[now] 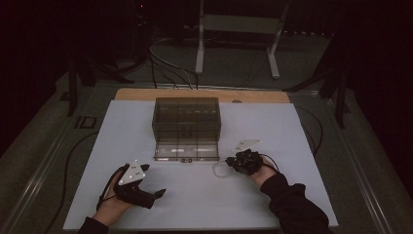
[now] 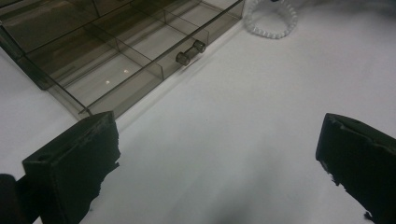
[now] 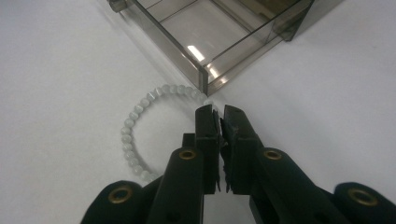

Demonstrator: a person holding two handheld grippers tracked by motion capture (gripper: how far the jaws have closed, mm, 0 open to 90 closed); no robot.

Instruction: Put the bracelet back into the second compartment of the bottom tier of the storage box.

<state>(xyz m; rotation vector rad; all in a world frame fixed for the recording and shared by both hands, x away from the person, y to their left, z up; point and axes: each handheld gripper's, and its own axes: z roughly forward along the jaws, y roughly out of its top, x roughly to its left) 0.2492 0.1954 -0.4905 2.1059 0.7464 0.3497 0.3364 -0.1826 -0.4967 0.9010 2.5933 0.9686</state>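
Observation:
A white beaded bracelet (image 1: 219, 171) lies on the white table, just off the right front corner of a pulled-out drawer (image 1: 185, 151). The drawer belongs to a smoky see-through box (image 1: 186, 117). My right gripper (image 1: 231, 163) is shut, its tips pinched on the bracelet (image 3: 135, 112) where the ring comes closest to the drawer's corner (image 3: 205, 79). My left gripper (image 1: 156, 196) rests open at the front left, its jaws (image 2: 217, 135) wide apart over bare table, with nothing between them. From there the drawer (image 2: 116, 51) shows empty compartments and a small handle (image 2: 190, 52); the bracelet (image 2: 280, 33) lies beyond.
The box stands at the middle back of the white tabletop (image 1: 292, 146). Cables trail off both sides, and a white stand (image 1: 238, 29) is on the dark floor behind the table.

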